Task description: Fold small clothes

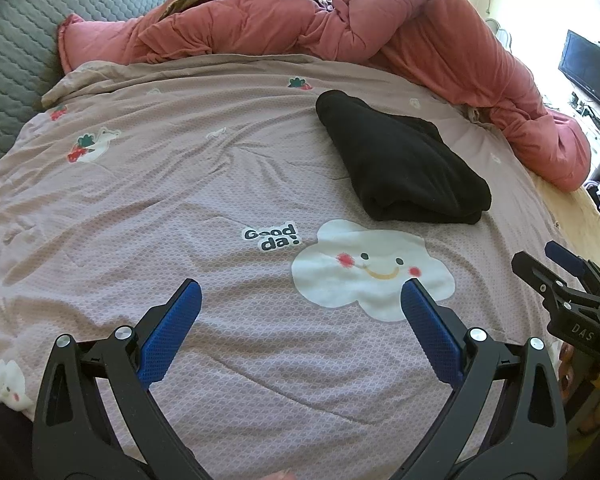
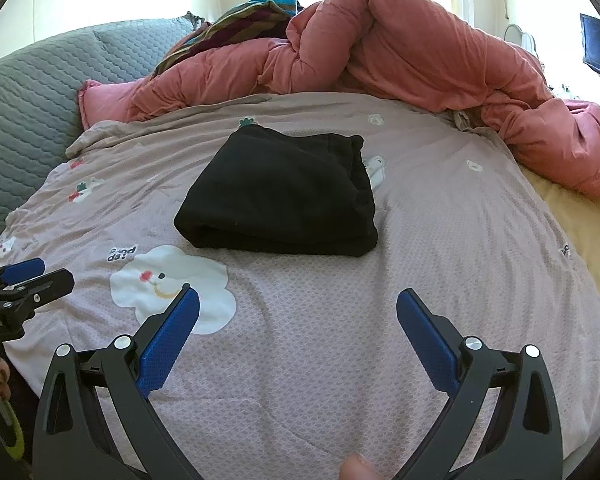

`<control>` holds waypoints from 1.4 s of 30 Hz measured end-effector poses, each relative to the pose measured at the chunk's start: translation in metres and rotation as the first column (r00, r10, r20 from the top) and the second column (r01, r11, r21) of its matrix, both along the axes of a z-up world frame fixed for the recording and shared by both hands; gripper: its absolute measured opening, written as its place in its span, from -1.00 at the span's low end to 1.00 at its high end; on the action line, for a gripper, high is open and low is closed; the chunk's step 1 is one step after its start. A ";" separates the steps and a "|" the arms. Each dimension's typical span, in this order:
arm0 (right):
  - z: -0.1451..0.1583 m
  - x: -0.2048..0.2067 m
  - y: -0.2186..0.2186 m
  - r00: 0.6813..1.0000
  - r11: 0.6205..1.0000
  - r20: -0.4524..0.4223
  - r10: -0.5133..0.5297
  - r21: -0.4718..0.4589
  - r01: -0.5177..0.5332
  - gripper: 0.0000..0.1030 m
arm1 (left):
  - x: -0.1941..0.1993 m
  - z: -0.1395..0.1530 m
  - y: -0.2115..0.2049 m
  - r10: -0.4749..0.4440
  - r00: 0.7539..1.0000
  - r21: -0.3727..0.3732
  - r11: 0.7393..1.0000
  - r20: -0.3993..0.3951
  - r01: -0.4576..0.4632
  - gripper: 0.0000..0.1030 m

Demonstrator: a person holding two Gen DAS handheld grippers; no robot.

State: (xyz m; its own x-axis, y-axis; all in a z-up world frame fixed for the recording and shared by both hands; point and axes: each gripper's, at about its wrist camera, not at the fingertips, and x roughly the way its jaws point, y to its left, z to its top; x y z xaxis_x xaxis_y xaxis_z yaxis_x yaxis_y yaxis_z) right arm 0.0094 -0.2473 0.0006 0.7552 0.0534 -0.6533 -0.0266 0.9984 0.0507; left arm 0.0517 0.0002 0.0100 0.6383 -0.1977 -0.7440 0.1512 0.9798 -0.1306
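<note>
The left claw (image 1: 302,294) hangs with its blue pads spread wide and nothing between them, low over the near part of the mauve printed bedspread (image 1: 148,200). Just ahead of it lie the "Good da!" lettering (image 1: 271,236) and the smiling cloud print (image 1: 370,266). Beyond the cloud and off to that claw's right sits the black garment (image 1: 400,160), a soft fleece-like piece already doubled over into a thick bundle, its rounded fold facing the person. From this side it runs at a slant, from far-left to near-right.

Moving right, the right claw (image 2: 298,306) is likewise wide open and empty. In its own view the black garment (image 2: 284,192) lies nearly straight ahead, a little left of centre, with bare bedspread between the pads and the near fold. Its long axis there runs across the view, left to right, so the folded edge sits broadside to the open pads. A looser, ruffled edge shows at its far right corner.

By that reading the right claw is the better placed and probably the nearer one; the left would have to cross over the cloud print to reach the bundle's left end. Behind everything, a rumpled pink duvet (image 2: 420,48) is heaped along the far side of the bed, well apart from the garment.
</note>
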 end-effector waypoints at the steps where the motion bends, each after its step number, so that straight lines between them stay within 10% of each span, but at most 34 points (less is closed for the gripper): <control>1: 0.000 0.000 0.000 1.000 1.000 -0.001 0.002 0.001 -0.002 0.91 | 0.000 0.000 0.000 0.001 1.000 0.000 1.000 -0.001 -0.001 0.82; 42: 0.001 -0.002 0.003 1.000 1.000 0.004 0.005 -0.013 -0.005 0.91 | -0.002 0.001 0.003 0.027 1.000 0.035 0.999 -0.004 -0.027 0.82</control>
State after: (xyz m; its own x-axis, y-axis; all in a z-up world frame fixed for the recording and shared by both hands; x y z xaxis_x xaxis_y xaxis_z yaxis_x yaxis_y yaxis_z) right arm 0.0071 -0.2442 0.0019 0.7576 0.0486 -0.6509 -0.0315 0.9988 0.0380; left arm 0.0493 0.0028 0.0108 0.6399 -0.1544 -0.7527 0.1238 0.9875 -0.0973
